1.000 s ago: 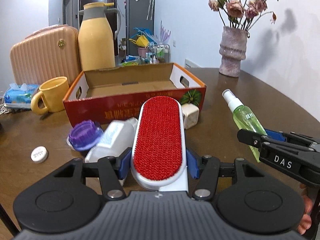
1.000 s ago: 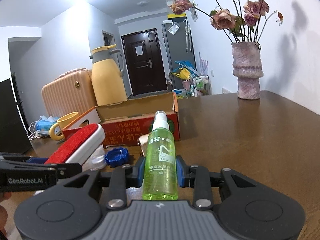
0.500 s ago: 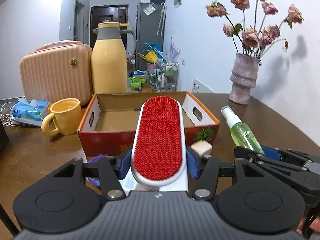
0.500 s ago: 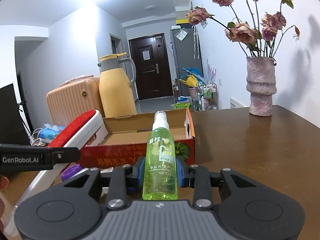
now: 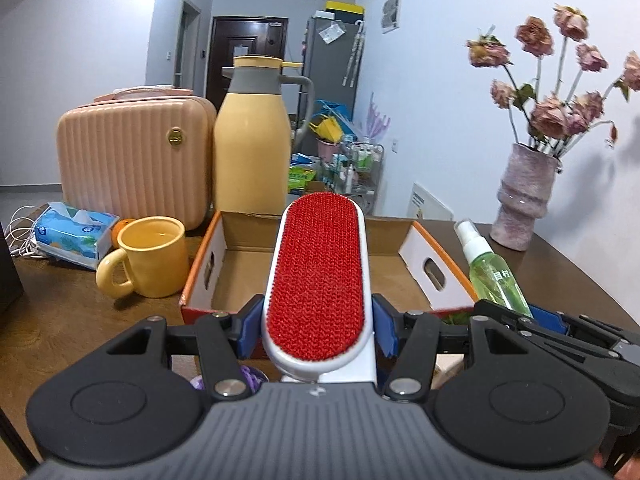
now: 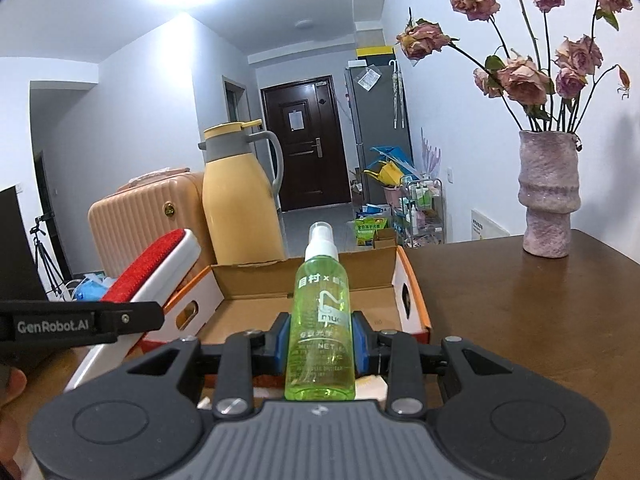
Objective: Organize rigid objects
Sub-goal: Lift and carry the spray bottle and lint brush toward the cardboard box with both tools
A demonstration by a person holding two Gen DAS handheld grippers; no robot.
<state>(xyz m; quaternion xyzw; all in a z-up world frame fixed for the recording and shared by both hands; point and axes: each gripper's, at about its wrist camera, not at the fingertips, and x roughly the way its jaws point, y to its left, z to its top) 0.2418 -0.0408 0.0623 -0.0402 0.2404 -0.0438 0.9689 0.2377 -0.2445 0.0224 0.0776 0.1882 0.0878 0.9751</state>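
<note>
We hold two items above a brown wooden table (image 6: 520,320), both raised in front of an open cardboard box (image 5: 432,256). Our left gripper (image 5: 316,324) is clamped on a lint brush (image 5: 320,280), its blue pads pressing the white sides and its red face turned up, the tip reaching over the box's near wall. Our right gripper (image 6: 320,340) is clamped on a green spray bottle (image 6: 322,320), upright with its white nozzle on top, also at the near edge of the box.

The box looks bare inside where we can see it. Behind it stand a yellow jug (image 5: 252,152) and a peach ribbed case (image 5: 132,160). A yellow mug (image 5: 152,256) sits just beside the box's left wall, with a pack of tissues (image 5: 72,236) farther left. A pink vase (image 6: 548,196) of dried roses stands well apart at the far right of the table. Below the left gripper, a purple cap (image 5: 248,376) peeks out on the table. A pale block (image 6: 372,388) shows under the right gripper.
</note>
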